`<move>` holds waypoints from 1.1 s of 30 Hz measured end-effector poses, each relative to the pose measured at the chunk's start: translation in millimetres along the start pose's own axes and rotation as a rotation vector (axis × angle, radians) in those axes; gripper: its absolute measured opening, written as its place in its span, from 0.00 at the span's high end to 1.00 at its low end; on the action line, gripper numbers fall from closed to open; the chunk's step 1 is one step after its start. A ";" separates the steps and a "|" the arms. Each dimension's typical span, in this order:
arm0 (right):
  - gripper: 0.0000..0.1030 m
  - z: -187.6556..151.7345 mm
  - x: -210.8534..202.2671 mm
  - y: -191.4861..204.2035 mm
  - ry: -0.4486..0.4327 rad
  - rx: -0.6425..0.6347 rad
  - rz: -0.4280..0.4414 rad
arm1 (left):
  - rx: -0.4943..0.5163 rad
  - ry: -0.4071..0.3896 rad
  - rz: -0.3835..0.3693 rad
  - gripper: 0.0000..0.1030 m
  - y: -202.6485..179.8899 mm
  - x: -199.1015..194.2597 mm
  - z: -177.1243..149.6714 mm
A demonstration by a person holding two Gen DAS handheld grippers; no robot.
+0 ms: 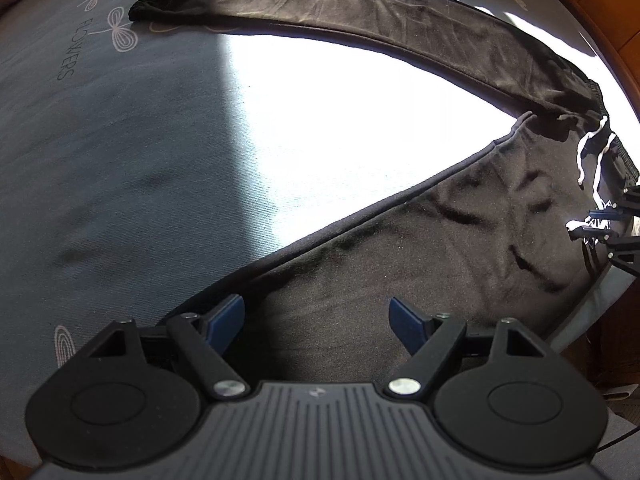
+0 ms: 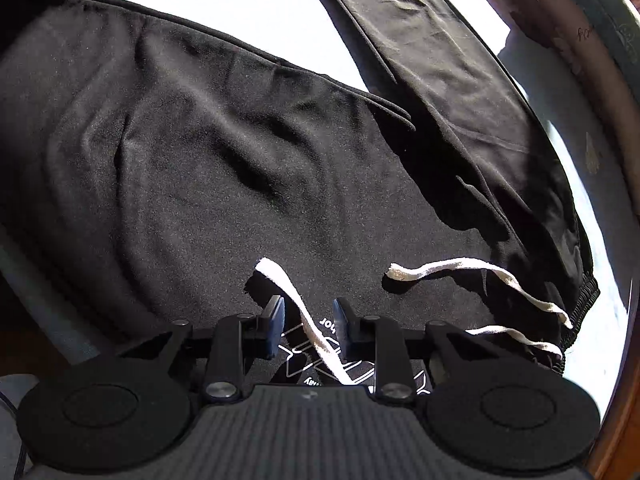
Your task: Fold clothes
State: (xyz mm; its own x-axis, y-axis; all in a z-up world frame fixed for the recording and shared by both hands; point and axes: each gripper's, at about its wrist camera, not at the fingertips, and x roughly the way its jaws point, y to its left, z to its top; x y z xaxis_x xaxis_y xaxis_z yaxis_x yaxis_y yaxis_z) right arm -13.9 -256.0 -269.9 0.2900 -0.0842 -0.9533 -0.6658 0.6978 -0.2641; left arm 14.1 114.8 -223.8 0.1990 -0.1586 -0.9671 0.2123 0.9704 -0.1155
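Black sweatpants point(image 1: 460, 240) lie spread in a V on a blue-grey bed sheet point(image 1: 100, 160). One leg runs to the far left and ends in a cuff point(image 1: 146, 2). The other leg comes toward my left gripper point(image 1: 316, 320), which hovers open over it with nothing between its blue pads. The waistband point(image 1: 618, 152) with white drawstrings point(image 1: 598, 160) is at the right, where my right gripper point(image 1: 592, 222) shows. In the right wrist view my right gripper point(image 2: 308, 320) is low over the waist area of the pants point(image 2: 200, 160). Its jaws stand narrowly apart, and one drawstring point(image 2: 298, 300) lies loose between them.
The sheet carries flower prints and the word FLOWERS point(image 1: 66, 52). A bright sunlit patch point(image 1: 340, 112) falls between the two legs. A wooden bed frame point(image 1: 600, 4) curves along the right. The mattress edge point(image 1: 592, 300) runs beside the near leg.
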 end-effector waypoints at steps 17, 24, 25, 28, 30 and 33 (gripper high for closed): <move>0.85 1.2 -17.9 5.4 -0.206 -0.210 0.288 | 0.031 0.013 -0.012 0.23 -98.1 21.8 7.1; 0.74 5.8 -16.6 -7.5 -0.184 -0.035 0.340 | 0.097 0.067 -0.040 0.23 -118.0 51.4 -0.8; 0.72 6.1 -16.4 -9.6 -0.176 -0.009 0.356 | 0.109 0.073 -0.035 0.23 -120.1 54.9 -2.4; 0.70 9.7 -12.6 -11.7 -0.165 0.044 0.373 | 0.149 0.086 -0.029 0.23 -126.1 64.3 -10.1; 0.69 12.0 -10.2 -10.0 -0.158 0.047 0.367 | 0.185 0.088 -0.014 0.23 -129.3 68.5 -15.7; 0.65 15.3 -9.7 -7.0 -0.152 0.053 0.369 | 0.235 0.092 0.005 0.23 -132.1 73.3 -24.3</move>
State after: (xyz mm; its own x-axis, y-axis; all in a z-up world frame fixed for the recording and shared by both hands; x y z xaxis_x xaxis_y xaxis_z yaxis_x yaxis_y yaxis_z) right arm -1.5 -249.2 -256.5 0.1389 0.2826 -0.9491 -0.7092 0.6973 0.1038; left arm -22.7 -20.6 -284.9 0.1152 -0.1259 -0.9853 0.4300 0.9005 -0.0648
